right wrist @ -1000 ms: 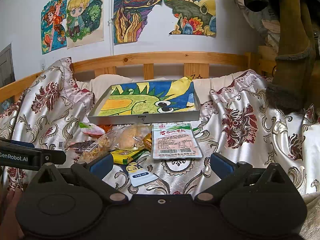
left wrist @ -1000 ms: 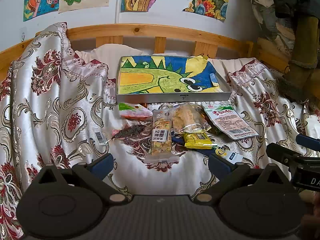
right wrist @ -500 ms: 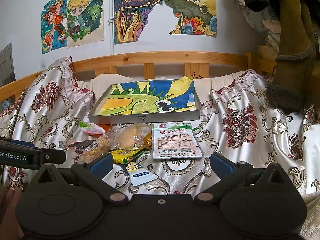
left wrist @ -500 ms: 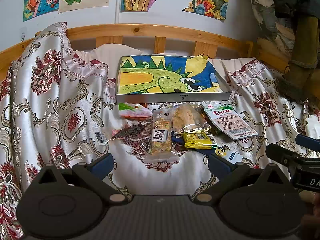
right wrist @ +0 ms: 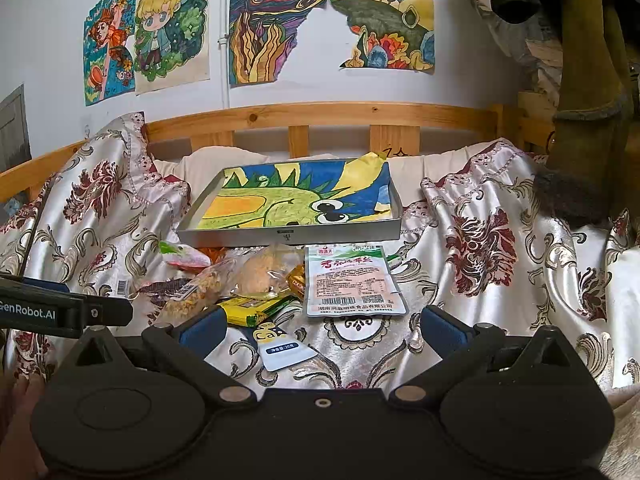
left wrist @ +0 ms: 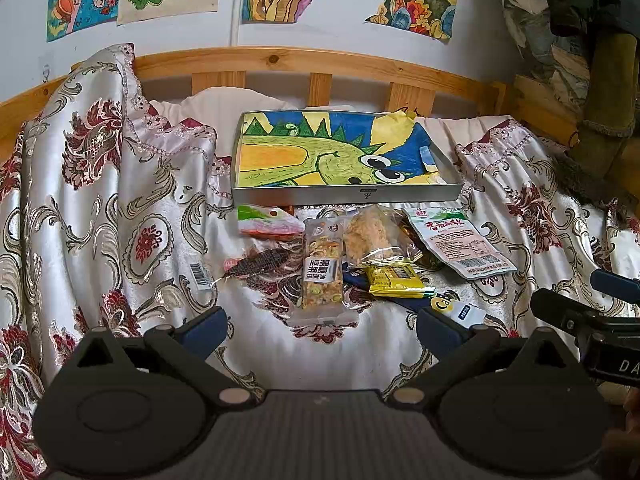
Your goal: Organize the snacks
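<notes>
Spreading across the bed, a glossy silver satin bedspread (left wrist: 120, 208) with dark red floral scrollwork, bunching into soft folds against the slatted wooden headboard (left wrist: 304, 64). Lying flat near the headboard, a shallow rectangular metal tray (left wrist: 348, 193) lined with a crayon drawing of a green, spiky-backed creature on blue and yellow. Hanging low in front of the snacks, the left gripper (left wrist: 320, 322), its blue-padded fingers (left wrist: 204, 326) spread wide and holding nothing. Hovering beside it, the right gripper (right wrist: 320, 326), its fingers (right wrist: 442, 326) likewise parted and empty, with a small white and blue sachet (right wrist: 282, 346) lying between them on the cloth. Clustering just in front of the tray's near wall, the crinkly plastic snack packets: a flat white pouch with green and pink print (left wrist: 460, 240) at the right; a clear bag of pale flaky pieces (left wrist: 372, 236) overlapping it; a long clear nut-and-fruit bar wrapper (left wrist: 323, 272) lying lengthwise in the middle; a yellow foil packet (left wrist: 396, 278) just beside it; a green and red sachet (left wrist: 266, 222) at the left; a thin dark strip in clear film (left wrist: 260, 262) below that.
</notes>
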{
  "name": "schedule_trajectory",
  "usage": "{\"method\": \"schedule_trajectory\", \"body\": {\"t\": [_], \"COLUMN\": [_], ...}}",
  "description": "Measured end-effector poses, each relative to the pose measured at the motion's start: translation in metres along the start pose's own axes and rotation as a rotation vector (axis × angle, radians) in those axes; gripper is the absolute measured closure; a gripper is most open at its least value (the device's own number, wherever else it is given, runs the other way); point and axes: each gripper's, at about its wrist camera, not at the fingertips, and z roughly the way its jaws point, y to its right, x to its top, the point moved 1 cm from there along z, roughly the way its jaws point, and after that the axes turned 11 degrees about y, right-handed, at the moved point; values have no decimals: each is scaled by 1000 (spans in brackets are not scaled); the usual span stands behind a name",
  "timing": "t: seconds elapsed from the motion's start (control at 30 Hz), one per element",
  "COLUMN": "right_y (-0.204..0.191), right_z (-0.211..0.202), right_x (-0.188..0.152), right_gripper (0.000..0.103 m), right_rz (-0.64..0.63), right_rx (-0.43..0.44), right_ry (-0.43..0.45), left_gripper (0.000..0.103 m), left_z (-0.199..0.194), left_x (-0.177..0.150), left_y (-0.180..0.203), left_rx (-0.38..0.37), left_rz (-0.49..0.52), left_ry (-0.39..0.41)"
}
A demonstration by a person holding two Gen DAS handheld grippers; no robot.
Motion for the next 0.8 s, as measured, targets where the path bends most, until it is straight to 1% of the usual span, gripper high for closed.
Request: {"method": "schedule_trajectory", "body": {"t": [0.73, 0.8], "right_y": [-1, -1], "right_z": [1, 0], "right_x": [0, 1], "right_gripper": [1, 0], "right_rz": [-7, -9], "right_rx": [7, 9], "right_ry": [-4, -6], "left_gripper": [0, 1], "left_z": [1, 5], "left_x": [-5, -6], "left_y": [0, 0], "left_rx": [8, 11], "left_rz": [1, 3], "left_ry": [-10, -14]}}
